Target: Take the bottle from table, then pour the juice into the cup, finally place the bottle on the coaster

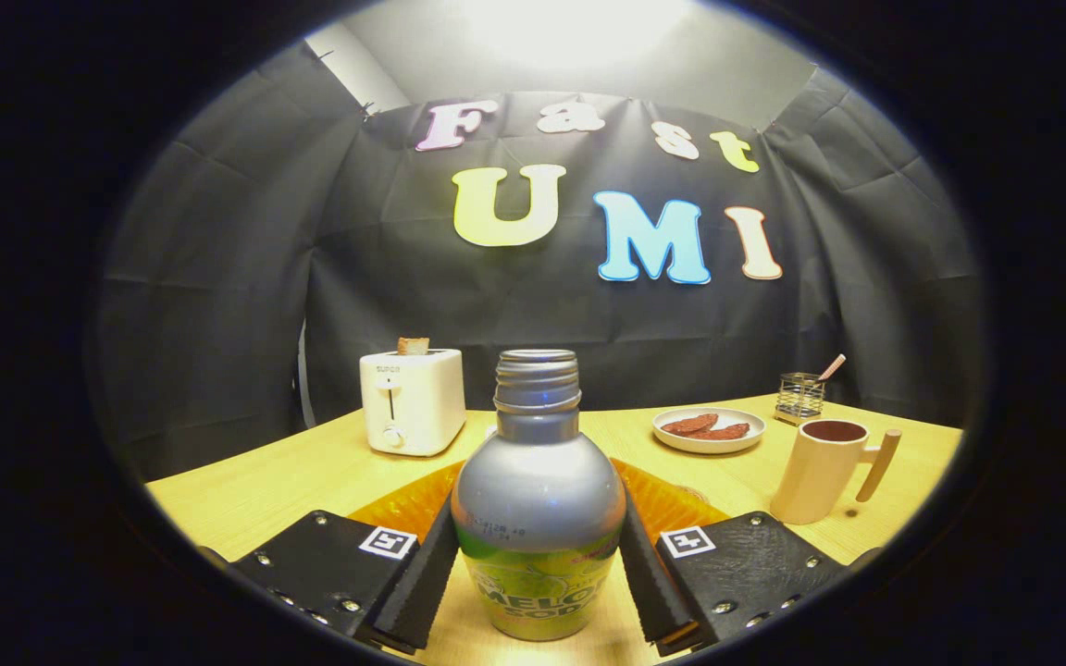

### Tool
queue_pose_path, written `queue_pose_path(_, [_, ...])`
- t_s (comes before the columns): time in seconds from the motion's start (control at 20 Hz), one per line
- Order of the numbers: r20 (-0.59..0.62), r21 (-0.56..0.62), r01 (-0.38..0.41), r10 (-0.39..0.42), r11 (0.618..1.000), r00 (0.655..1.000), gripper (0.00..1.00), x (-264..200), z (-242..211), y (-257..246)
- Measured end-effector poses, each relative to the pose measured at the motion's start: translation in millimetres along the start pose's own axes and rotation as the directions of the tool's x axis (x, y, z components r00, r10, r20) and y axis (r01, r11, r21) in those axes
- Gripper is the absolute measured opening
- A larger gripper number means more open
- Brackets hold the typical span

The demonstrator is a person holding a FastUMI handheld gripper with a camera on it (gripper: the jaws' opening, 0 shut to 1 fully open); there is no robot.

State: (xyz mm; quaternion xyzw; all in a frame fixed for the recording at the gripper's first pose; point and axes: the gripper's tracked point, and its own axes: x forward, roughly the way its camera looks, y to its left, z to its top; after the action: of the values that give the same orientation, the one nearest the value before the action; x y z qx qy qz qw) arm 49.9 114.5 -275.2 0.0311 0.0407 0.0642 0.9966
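A silver bottle (538, 490) with a green label and an open threaded neck stands upright between my two fingers. Both pads press against its sides, so my gripper (538, 578) is shut on it. Right behind the bottle lies an orange ribbed coaster (672, 504), partly hidden by it. A beige cup (820, 472) with a wooden handle stands to the right, beyond the right finger, with a dark inside. Whether the bottle rests on the table or hangs just above it I cannot tell.
A white toaster (411, 400) with a slice of toast stands at the back left of the wooden table (246, 490). A white plate (709, 429) with brown food sits at the back right, and a small wire holder (800, 396) with a stick behind it.
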Motion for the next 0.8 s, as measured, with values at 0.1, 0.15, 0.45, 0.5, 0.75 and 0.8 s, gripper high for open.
queue_pose_path(0.1, [-0.01, 0.01, 0.015, -0.015, 1.0, 1.0, 0.8, 3, 1, -6])
queue_pose_path(0.15, [-0.01, 0.019, 0.017, -0.016, 1.0, 1.0, 0.8, 5, 4, -9])
queue_pose_path(0.45, [0.006, 0.159, 0.045, -0.047, 0.986, 0.999, 0.8, 28, 39, -41])
queue_pose_path(0.5, [0.008, 0.194, 0.048, -0.05, 0.98, 0.999, 0.8, 32, 44, -48])
queue_pose_path(0.75, [0.018, 0.417, 0.06, -0.074, 0.907, 0.997, 0.8, 48, 67, -78])
queue_pose_path(0.8, [0.014, 0.446, 0.064, -0.078, 0.893, 0.997, 0.79, 52, 69, -81])
